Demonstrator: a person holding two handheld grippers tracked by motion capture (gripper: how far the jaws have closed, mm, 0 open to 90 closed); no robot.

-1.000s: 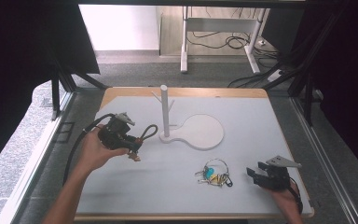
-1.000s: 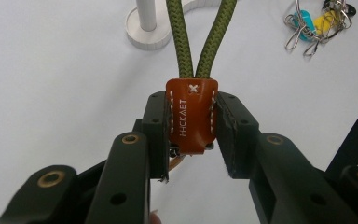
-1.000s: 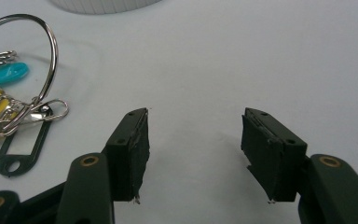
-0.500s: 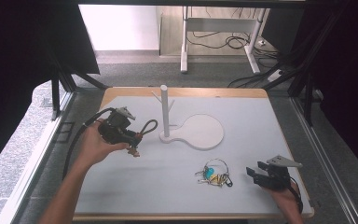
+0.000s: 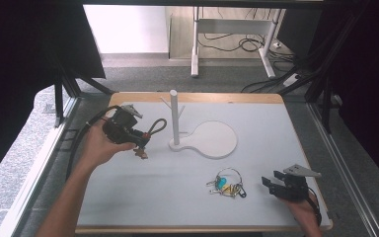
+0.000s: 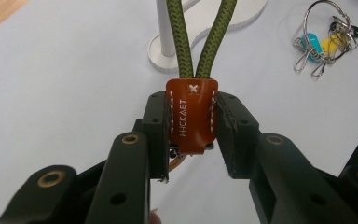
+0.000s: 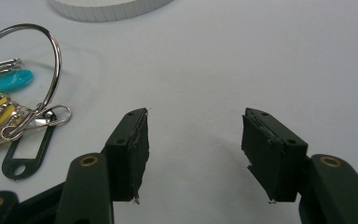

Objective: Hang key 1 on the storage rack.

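Hanging looks like your step in hand: your left gripper (image 6: pixel 191 140) clamps the brown leather tab (image 6: pixel 191 116) of an olive cord loop (image 5: pixel 157 126) just beside the white peg stand (image 5: pixel 175 118), so next lift the loop over a peg. Your right gripper (image 5: pixel 280 186) hovers wide open and empty near the key bunch (image 5: pixel 225 183) on the pale grey table (image 5: pixel 276 128), with a desk frame and cables on the floor beyond.

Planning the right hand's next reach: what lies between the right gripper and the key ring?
Nothing. In the high view the stretch of table between the right gripper and the key ring is bare; the right gripper view shows the same.
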